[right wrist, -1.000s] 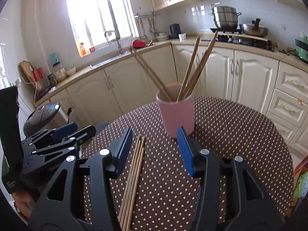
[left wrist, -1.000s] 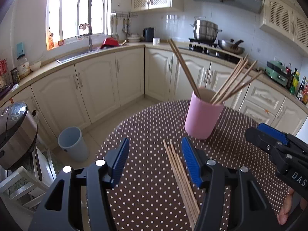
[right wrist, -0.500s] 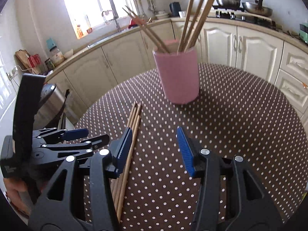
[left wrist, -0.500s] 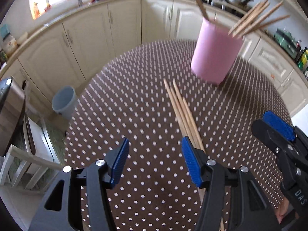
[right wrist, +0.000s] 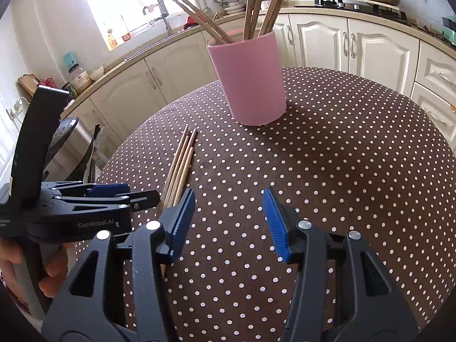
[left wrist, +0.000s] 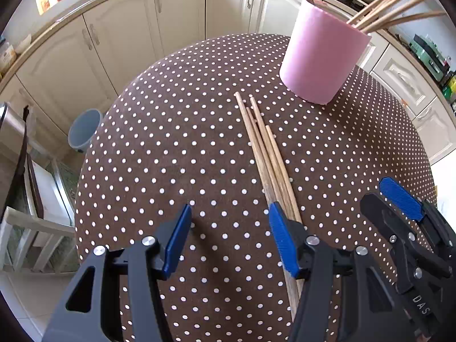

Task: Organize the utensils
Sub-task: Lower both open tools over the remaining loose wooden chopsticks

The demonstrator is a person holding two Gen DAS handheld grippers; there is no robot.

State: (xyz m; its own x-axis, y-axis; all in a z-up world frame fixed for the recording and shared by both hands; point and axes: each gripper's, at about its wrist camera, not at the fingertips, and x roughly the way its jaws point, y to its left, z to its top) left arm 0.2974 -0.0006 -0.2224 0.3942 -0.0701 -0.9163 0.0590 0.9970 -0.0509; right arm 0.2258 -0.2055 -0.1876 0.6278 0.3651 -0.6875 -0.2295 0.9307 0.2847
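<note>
In your left wrist view, your left gripper point(left wrist: 229, 238) stands spread and empty over the polka-dot tablecloth point(left wrist: 171, 154). The 4 loose wooden chopsticks point(left wrist: 266, 154) lie ahead, passing under its right finger, outside the gap. The pink holder point(left wrist: 320, 57) stands beyond, chopsticks inside.

In your right wrist view, your right gripper point(right wrist: 226, 222) is also spread, gripping nothing. The loose chopsticks point(right wrist: 181, 168) lie left of its left finger, pink holder point(right wrist: 248, 82) ahead.

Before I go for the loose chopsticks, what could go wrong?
1. The chopsticks lie bunched and touching; a pinch may lift several or scatter them.
2. The left tool sits beside them, one finger over the bundle, so closing may miss.
3. The cup already holds splayed sticks; inserting more could tip it.
</note>
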